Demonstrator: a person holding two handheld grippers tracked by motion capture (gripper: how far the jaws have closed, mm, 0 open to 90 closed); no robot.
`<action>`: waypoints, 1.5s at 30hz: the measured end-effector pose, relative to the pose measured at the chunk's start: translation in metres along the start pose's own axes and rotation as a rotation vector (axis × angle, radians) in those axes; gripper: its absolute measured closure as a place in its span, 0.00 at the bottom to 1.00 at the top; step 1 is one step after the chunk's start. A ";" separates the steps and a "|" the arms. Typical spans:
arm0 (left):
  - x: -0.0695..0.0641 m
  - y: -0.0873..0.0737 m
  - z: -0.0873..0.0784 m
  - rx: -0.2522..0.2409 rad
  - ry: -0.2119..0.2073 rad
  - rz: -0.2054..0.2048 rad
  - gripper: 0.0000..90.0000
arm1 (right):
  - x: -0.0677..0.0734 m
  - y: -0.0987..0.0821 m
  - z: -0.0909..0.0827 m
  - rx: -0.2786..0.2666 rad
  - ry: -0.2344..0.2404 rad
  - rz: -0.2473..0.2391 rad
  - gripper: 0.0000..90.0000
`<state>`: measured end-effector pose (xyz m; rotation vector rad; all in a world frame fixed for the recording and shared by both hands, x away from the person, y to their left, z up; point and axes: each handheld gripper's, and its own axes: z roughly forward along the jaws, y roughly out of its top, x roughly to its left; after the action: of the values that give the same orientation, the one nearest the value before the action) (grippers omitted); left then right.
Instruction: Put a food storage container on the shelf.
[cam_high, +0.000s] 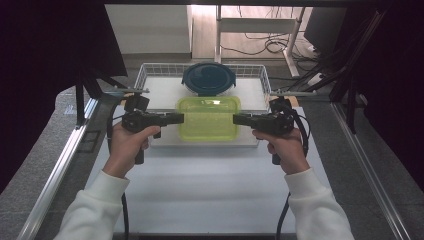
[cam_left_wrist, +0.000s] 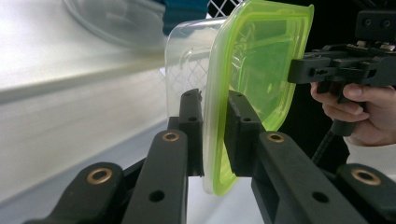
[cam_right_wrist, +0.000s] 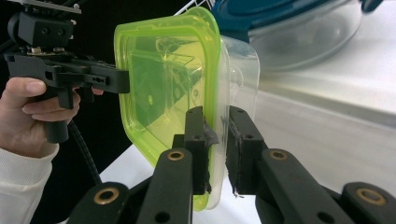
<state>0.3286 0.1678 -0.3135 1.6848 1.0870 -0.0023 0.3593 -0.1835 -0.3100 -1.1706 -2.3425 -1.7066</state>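
Two grippers, left (cam_high: 176, 118) and right (cam_high: 239, 119), each clamped on one green-lidded container's (cam_high: 208, 118) opposite rims; one blue-lidded bowl (cam_high: 208, 78) in one wire basket (cam_high: 142, 74) behind

Light: bright on the white counter (cam_high: 210, 185), dark at both sides of the high view.
Glare: counter washed out in both gripper views.
Focus: near jaws sharp; far round container (cam_right_wrist: 299, 32) soft.

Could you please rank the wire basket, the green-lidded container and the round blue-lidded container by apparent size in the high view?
1. wire basket, clearly the largest.
2. green-lidded container.
3. round blue-lidded container, which looks slightly smaller; it sits farther from the camera, so that gap is uncertain.
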 end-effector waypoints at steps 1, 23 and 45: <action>0.000 0.003 0.000 -0.003 0.001 0.000 0.88 | 0.000 0.003 0.000 -0.002 -0.001 -0.001 0.88; 0.013 0.074 0.001 0.006 -0.019 -0.006 0.88 | -0.009 0.069 0.002 -0.017 -0.008 0.012 0.88; 0.036 0.115 0.017 0.019 0.009 -0.054 0.88 | -0.033 0.113 0.022 0.019 -0.036 0.074 0.89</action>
<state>0.4326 0.1780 -0.2505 1.6734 1.1426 -0.0401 0.4562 -0.1698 -0.2405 -1.2775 -2.2991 -1.6505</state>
